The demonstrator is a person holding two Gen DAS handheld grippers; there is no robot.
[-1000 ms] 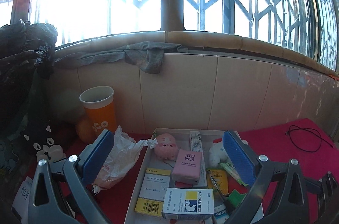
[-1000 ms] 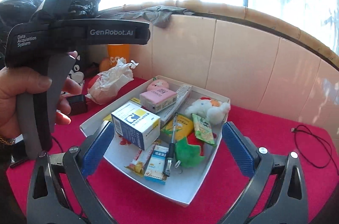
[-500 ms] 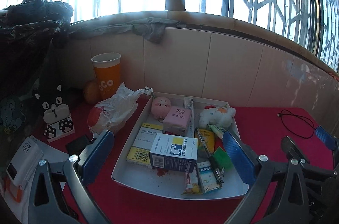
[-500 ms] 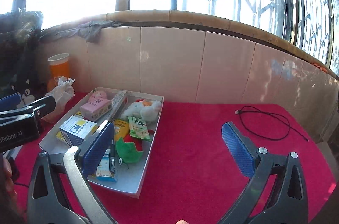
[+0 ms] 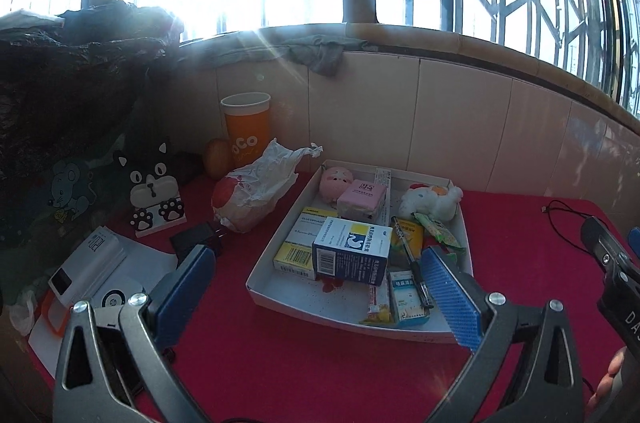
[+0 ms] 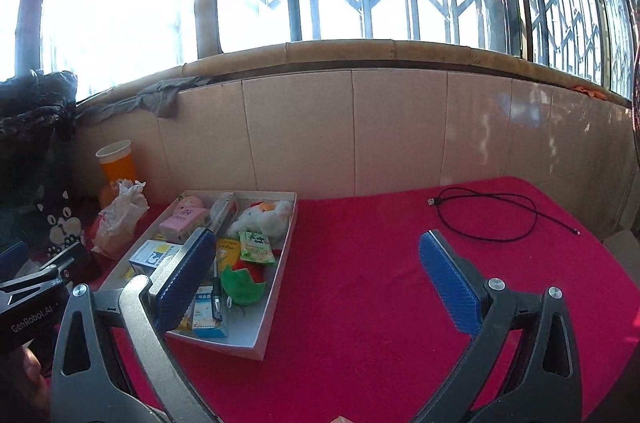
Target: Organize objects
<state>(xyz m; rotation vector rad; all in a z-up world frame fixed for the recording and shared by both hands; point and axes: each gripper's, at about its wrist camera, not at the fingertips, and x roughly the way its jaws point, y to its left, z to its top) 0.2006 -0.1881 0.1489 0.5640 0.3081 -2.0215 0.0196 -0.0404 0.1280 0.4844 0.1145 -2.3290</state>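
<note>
a: near first. left gripper (image 5: 316,289) wide open, nothing between the blue pads, held off the red cloth (image 5: 320,363) short of the tray's front edge. right gripper (image 6: 316,281)?

b: also spread wide, holding nothing, hanging over bare cloth right of the tray. both look pulled back, my guess so the cameras take in the whole scene.

a: white cardboard tray (image 5: 304,307) next. crammed: blue-white medicine box (image 5: 352,255) standing on the flat yellow-white box (image 5: 298,247), black pen (image 5: 412,263) lying along the middle, small cyan box (image 5: 408,299) at the front edge.

b: behind those a green snack packet (image 6: 256,247), pink box (image 5: 362,199), pink pig toy (image 5: 335,181), white plush (image 5: 430,201) at the back wall. all loose items sit inside, which fits "organize".

a: sorted already or waiting to be emptied?

b: can't tell, fits either.

a: outside the tray: crumpled plastic bag (image 5: 256,195), black charger (image 5: 196,243), cat phone stand (image 5: 154,195), orange cup (image 5: 246,135) by the tiles.

b: black usb cable (image 6: 488,219) far right, well apart.
</note>
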